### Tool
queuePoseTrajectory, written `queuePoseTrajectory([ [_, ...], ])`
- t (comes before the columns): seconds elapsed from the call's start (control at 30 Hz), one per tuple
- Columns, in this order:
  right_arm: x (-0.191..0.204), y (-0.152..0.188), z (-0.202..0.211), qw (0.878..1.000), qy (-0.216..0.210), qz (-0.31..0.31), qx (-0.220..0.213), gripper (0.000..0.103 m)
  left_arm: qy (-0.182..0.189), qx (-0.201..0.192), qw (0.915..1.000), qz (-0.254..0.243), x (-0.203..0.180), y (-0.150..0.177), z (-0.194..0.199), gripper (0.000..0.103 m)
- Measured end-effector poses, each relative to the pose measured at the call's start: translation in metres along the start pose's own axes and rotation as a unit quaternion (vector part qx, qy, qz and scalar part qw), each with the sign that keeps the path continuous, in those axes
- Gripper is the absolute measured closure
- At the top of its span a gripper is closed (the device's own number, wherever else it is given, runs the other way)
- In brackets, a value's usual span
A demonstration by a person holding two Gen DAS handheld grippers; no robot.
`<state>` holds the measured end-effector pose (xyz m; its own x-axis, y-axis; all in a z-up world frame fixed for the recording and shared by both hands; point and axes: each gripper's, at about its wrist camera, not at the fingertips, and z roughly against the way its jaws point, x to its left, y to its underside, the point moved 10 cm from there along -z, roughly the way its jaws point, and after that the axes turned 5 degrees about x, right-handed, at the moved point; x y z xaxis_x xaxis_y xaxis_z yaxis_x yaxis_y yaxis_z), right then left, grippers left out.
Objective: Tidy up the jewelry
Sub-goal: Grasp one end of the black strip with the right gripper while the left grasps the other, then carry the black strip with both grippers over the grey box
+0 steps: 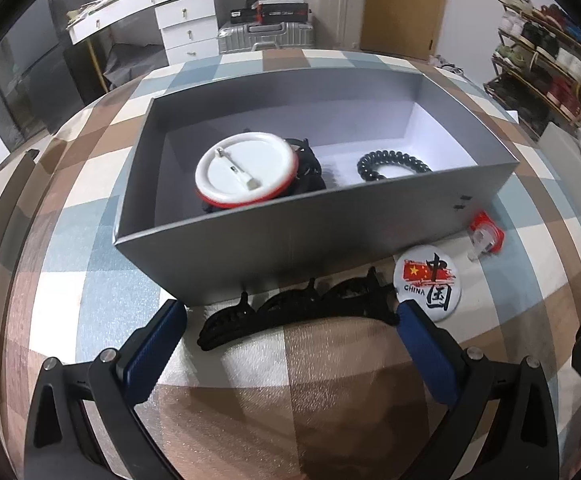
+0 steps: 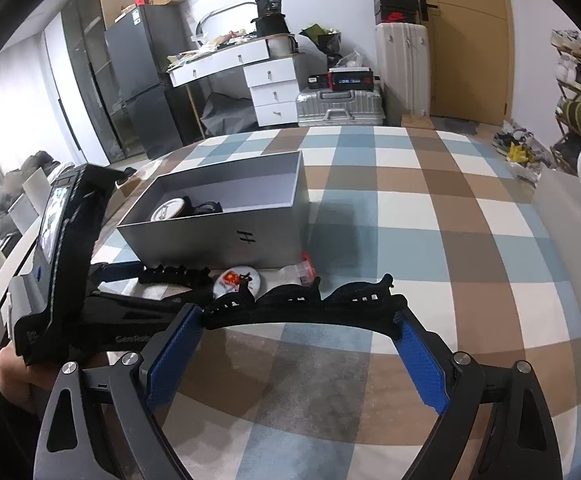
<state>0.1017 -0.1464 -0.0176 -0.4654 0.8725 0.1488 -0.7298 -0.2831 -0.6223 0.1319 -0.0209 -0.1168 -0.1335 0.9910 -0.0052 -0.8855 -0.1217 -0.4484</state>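
Observation:
A grey open box (image 1: 290, 236) stands on the checked tablecloth; it also shows in the right wrist view (image 2: 218, 240). Inside lie a white round badge (image 1: 246, 170) face down on a black hair clip, and a black bead bracelet (image 1: 392, 164). A long black hair claw (image 1: 290, 312) lies in front of the box, between the fingers of my open left gripper (image 1: 290, 320). A China flag badge (image 1: 426, 284) and a small red clip (image 1: 486, 236) lie to its right. My right gripper (image 2: 302, 320) is shut on a second black hair claw (image 2: 302, 300), held above the table.
The table is round with a blue, brown and white checked cloth (image 2: 430, 220). Beyond it stand a white desk with drawers (image 2: 250, 72), silver suitcases (image 2: 338, 108) and a shelf rack (image 1: 542, 52). The left handheld unit (image 2: 62, 240) fills the right wrist view's left side.

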Motion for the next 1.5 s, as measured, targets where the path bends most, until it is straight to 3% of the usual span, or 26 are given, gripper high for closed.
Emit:
queuePoseTrajectory([
  [0.3,0.001,0.001,0.001,1.0,0.0,0.001,0.001,0.009,-0.002,-0.003,1.0,0.004,0.002,0.0,0.0,0.002],
  [0.4,0.0,0.0,0.001,1.0,0.0,-0.001,0.001,0.009,-0.002,-0.008,1.0,0.003,0.006,0.004,0.005,0.012],
  [0.7,0.001,0.002,-0.003,1.0,-0.001,0.001,0.006,0.009,0.02,-0.02,0.9989,-0.037,0.002,0.02,0.014,0.012],
  [1.1,0.004,0.008,-0.015,1.0,0.004,0.006,0.017,0.009,0.043,-0.036,0.9976,-0.039,-0.001,0.014,0.024,0.012],
  [1.5,0.006,0.002,-0.013,1.0,0.01,0.006,0.005,0.009,0.095,-0.103,0.99,-0.016,0.0,-0.005,0.053,0.012],
])
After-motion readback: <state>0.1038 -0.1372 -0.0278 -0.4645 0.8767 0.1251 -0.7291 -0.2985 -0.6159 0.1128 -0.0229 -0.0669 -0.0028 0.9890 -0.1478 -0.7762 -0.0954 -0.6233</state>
